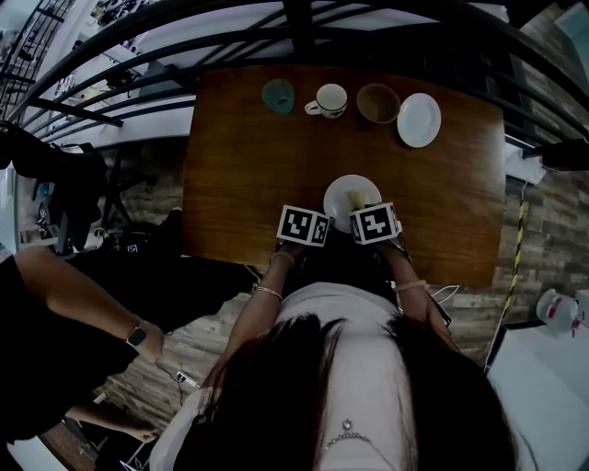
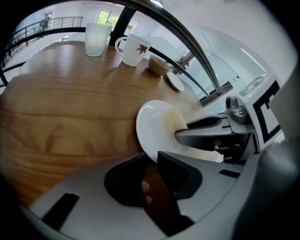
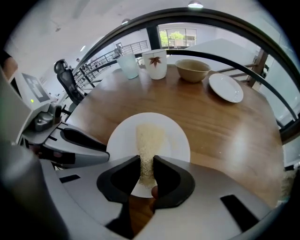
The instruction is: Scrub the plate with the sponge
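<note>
A white plate [image 1: 342, 191] lies on the wooden table [image 1: 239, 175], close to its near edge. My left gripper [image 2: 151, 158] is shut on the plate's [image 2: 157, 124] near left rim, which runs in between the two jaws. A pale yellow sponge [image 3: 149, 140] stands on the plate [image 3: 176, 138], and my right gripper [image 3: 146, 161] is shut on its near end, pointing steeply down. The sponge's far part lies across the middle of the plate. In the head view both marker cubes sit side by side over the plate's near rim, hiding the jaws.
Along the table's far edge stand a teal glass [image 1: 278, 95], a white mug [image 1: 329, 100], a tan bowl [image 1: 378, 103] and a small white plate [image 1: 419, 120]. A dark railing [image 1: 304, 28] runs behind the table. Another person's arm [image 1: 83, 304] is at the lower left.
</note>
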Demonstrator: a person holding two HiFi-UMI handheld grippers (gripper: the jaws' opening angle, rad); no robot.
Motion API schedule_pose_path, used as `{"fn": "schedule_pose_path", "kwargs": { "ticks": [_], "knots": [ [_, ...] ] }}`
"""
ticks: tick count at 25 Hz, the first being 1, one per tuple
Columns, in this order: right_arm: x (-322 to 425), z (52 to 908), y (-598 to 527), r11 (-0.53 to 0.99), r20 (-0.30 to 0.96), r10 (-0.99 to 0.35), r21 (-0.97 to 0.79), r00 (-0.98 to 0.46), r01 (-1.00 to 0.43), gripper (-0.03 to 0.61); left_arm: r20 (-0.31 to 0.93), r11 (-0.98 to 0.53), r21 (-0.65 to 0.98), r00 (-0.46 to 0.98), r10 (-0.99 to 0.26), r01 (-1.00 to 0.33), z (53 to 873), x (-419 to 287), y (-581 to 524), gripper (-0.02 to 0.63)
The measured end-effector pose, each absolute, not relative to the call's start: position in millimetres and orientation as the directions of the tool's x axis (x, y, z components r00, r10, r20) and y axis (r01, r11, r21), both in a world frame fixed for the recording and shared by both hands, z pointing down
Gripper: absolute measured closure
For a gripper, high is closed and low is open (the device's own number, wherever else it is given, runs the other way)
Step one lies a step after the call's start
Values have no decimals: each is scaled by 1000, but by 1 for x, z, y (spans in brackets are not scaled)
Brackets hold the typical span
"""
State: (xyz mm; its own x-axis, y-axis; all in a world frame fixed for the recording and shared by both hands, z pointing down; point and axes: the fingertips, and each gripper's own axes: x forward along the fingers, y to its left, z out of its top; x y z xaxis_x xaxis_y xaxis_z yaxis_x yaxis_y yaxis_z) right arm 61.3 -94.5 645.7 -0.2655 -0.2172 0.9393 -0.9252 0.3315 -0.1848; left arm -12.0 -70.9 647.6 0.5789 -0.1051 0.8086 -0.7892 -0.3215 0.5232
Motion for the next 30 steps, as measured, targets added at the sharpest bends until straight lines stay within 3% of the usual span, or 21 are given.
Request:
{"fn": "schedule_pose_path", "kwargs": {
  "ticks": [6, 13, 30],
  "knots": [
    [32, 650, -85, 428, 940, -158, -212, -304, -879, 480, 804, -316, 531, 585, -104, -786, 647, -8, -72, 538],
    [25, 652, -84, 407, 918, -135, -291, -373, -866, 482, 803, -311, 532, 586, -109, -787, 648, -8, -72, 538],
    [133, 638, -86, 174, 958, -233, -126, -165, -977, 482, 801, -313, 540, 591, -95, -781, 647, -3, -70, 538]
  ]
}}
